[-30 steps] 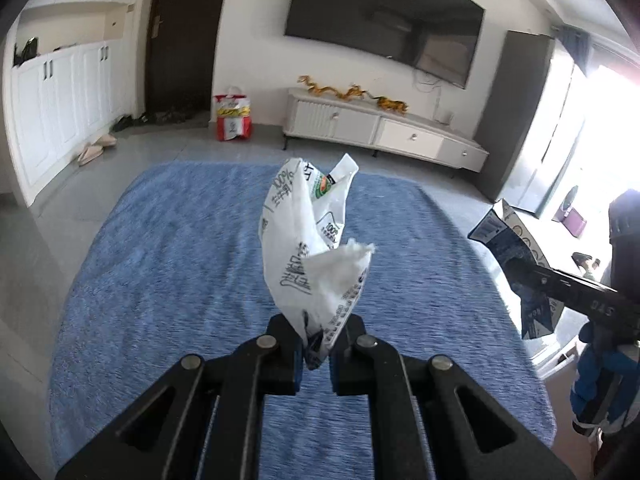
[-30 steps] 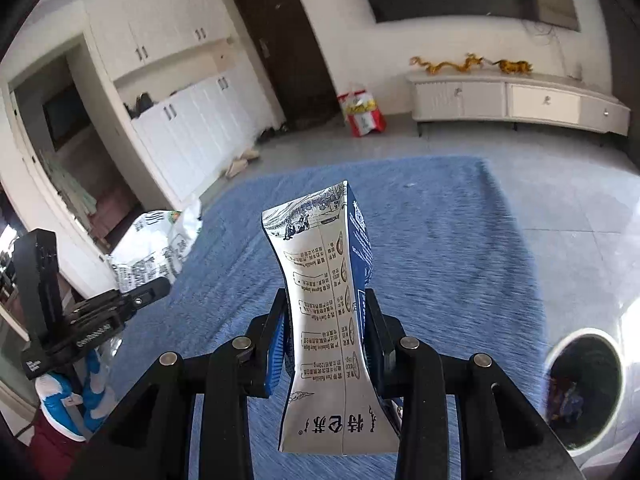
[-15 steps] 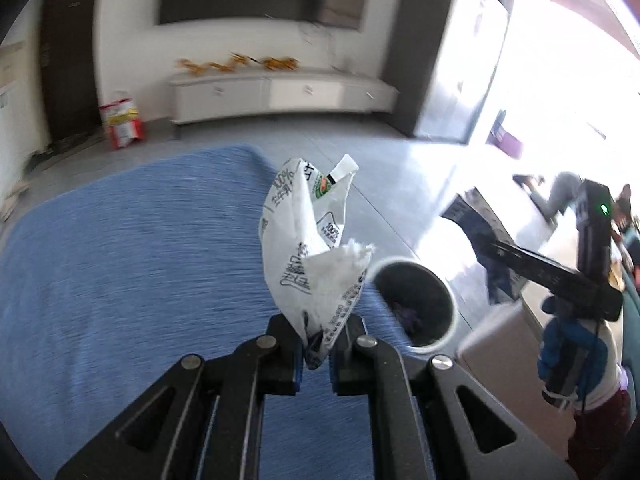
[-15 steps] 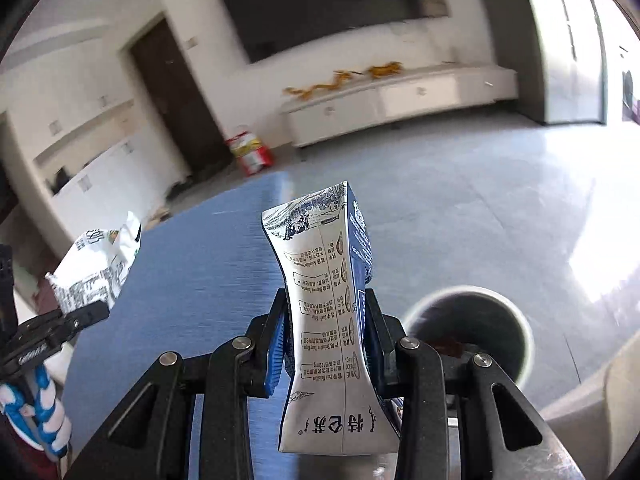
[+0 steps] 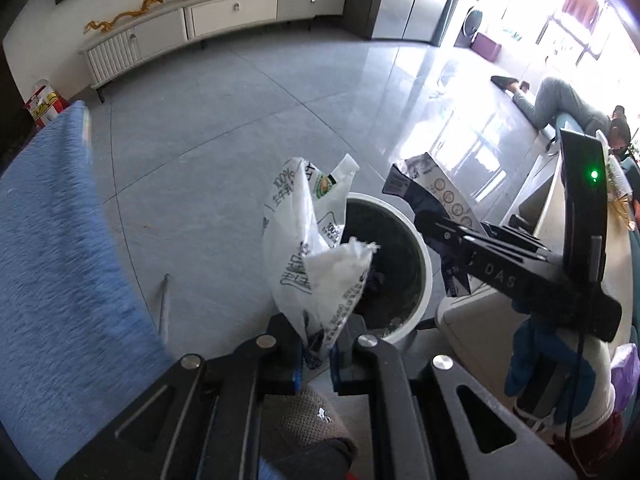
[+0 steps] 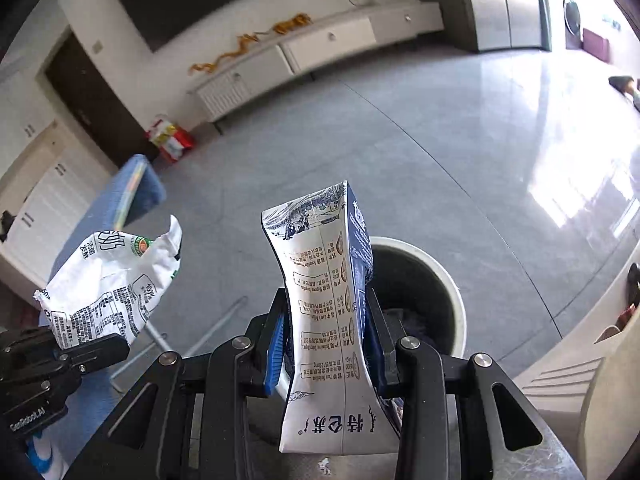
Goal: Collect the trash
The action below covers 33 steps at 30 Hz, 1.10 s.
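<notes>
Left jaws: the left gripper (image 5: pixel 318 354) has its jaws pinched on the lower end of a crumpled white plastic bag (image 5: pixel 310 252), which stands up from between the pads.
Right jaws: the right gripper (image 6: pixel 326 344) is clamped on a squashed milk carton (image 6: pixel 326 320); the carton is pressed narrow at the waist where the blue pads meet it.
Bag position: in the left wrist view it hangs over the near left rim of the trash bin (image 5: pixel 426 276); in the right wrist view the same bag (image 6: pixel 112 280) sits to the left of the carton, apart from it.
Carton position: held upright, its top edge over the left part of the bin (image 6: pixel 452 292) mouth; seen from the left wrist view the carton (image 5: pixel 436 208) is just beyond the bin's far right rim.
Bin: round, white rim, dark inside, with dark contents at the bottom; it stands on the grey tiled floor (image 5: pixel 224 128).
Rug: a blue rug (image 5: pixel 52 248) lies left of the bin, its edge near the bin but not touching it.
Background: a long white TV cabinet (image 6: pixel 320 48) against the far wall.
</notes>
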Tool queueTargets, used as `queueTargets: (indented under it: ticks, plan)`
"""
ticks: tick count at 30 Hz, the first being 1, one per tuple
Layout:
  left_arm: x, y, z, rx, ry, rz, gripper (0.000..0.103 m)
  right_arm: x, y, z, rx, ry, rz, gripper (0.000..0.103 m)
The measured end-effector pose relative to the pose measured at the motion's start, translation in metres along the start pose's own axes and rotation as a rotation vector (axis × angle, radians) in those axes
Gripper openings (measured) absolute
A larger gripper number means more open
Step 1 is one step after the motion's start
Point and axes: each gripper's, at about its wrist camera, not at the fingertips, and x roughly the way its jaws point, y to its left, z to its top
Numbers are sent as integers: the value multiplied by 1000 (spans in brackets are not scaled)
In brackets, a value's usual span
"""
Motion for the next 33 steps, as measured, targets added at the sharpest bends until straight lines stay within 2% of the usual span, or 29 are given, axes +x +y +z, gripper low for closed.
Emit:
queueTargets:
  ticks: [7,8,10,12,13,14,17,21,24,25,28,33]
  plan:
    - [33,-13,17,-39,40,-48,11,23,-17,2,24,37,-30,36]
    - [36,-13,17,-49,47,-67,12,24,-18,3,22,39,-33,37]
    - [39,-11,18,-63,51,-105,14,26,-20,6,22,36,-52,49]
    - [38,-11,19,-69,47,-124,26,24,-24,7,33,27,-58,51]
    - [34,-6,17,-76,39,-134,36,22,-25,7,42,22,-58,52]
    - [30,-5,15,-82,32,-141,40,19,-28,5,46,18,-60,52]
    - [15,-2,13,-90,0,-140,40,11,-24,6,38,6,-71,52]
    - [-17,10,9,-107,-82,-68,41,-10,0,5,-21,-27,-84,54]
    - [-48,26,-6,-135,-155,7,52,-33,25,5,-80,-73,-75,57]
    - [-61,33,-13,-150,-184,40,56,-43,40,4,-108,-96,-66,59]
    - [-95,53,-34,-182,-252,142,57,-68,78,-2,-175,-147,-39,71]
    - [-156,97,-80,-263,-345,306,58,-102,152,-23,-297,-217,14,82]
